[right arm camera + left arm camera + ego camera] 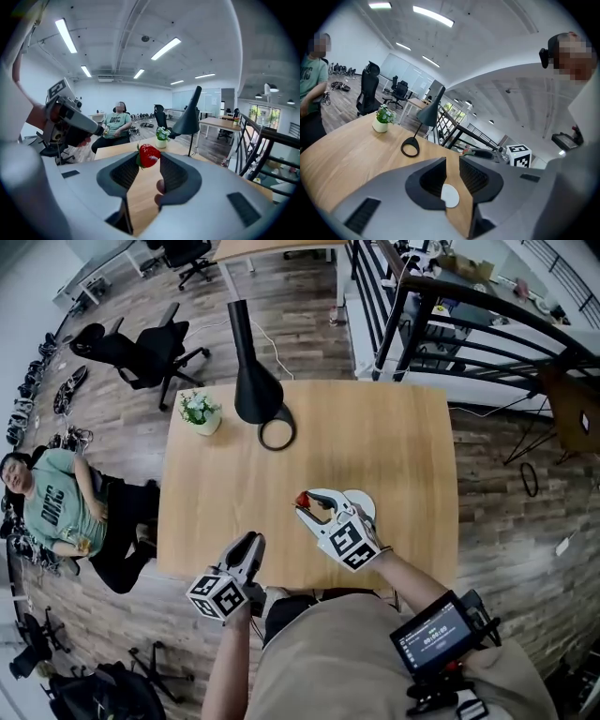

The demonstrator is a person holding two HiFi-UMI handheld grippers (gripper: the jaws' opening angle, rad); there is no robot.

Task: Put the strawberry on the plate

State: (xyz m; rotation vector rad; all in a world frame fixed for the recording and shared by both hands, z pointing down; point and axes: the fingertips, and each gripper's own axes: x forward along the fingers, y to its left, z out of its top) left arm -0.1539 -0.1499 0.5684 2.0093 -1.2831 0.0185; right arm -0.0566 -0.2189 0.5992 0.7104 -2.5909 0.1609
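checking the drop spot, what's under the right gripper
A white plate on the table, showing past the right gripper, which holds the strawberry. The plate's left part is covered.

An open-plan office is shown: swivel chairs (141,352) w/ wheels are parked on a wood-plank floor (309,296), more desks (220,123) are seen further off, strip lights (164,48) are fixed to the ceiling, & a glass-walled room (405,70) is seen at the back.

Overhead, we look steeply down onto the counter (394,446). Both gripper views look across it from close behind their fingers (426,180), sharing the desk lamp (430,111) and potted plant (383,117).
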